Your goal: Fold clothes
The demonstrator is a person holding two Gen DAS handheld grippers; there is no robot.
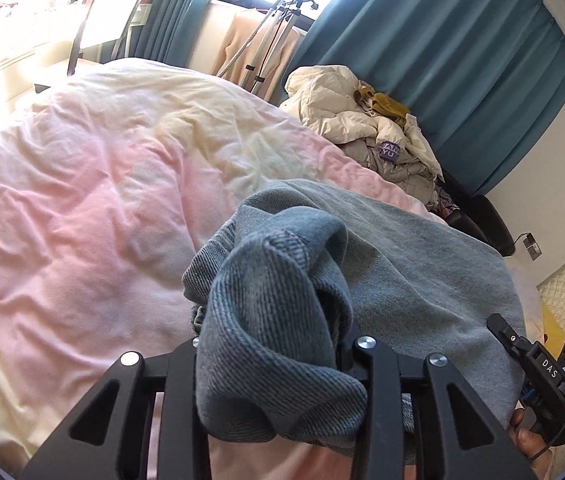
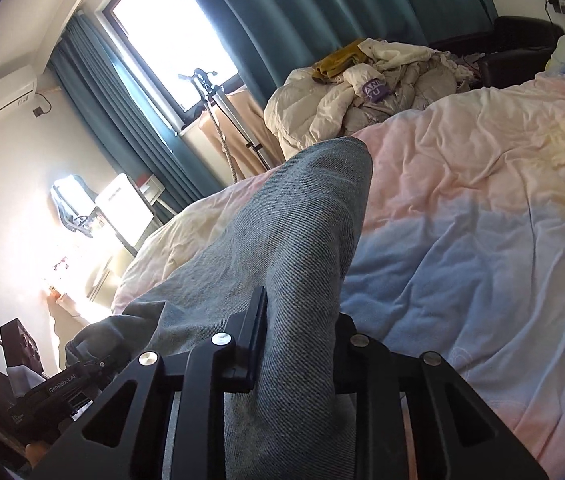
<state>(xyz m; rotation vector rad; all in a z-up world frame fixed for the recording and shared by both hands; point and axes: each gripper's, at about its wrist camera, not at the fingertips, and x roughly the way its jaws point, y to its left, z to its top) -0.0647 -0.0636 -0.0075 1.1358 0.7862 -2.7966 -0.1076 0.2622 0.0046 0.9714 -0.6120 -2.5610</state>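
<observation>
Left wrist view: the left gripper (image 1: 278, 364) is clamped on a bunched fold of one grey-blue sweatshirt (image 1: 414, 264), which lies over the near edge of the bed (image 1: 94, 184). The right gripper (image 2: 298, 344) pinches another part of the same sweatshirt, lifted in a ridge above the bedcover. I judge the thick bunch could slip from either grip, or uneven pulling could skew the fold. One pile of pale clothes (image 1: 366, 120) sits beyond, and two grippers.
</observation>
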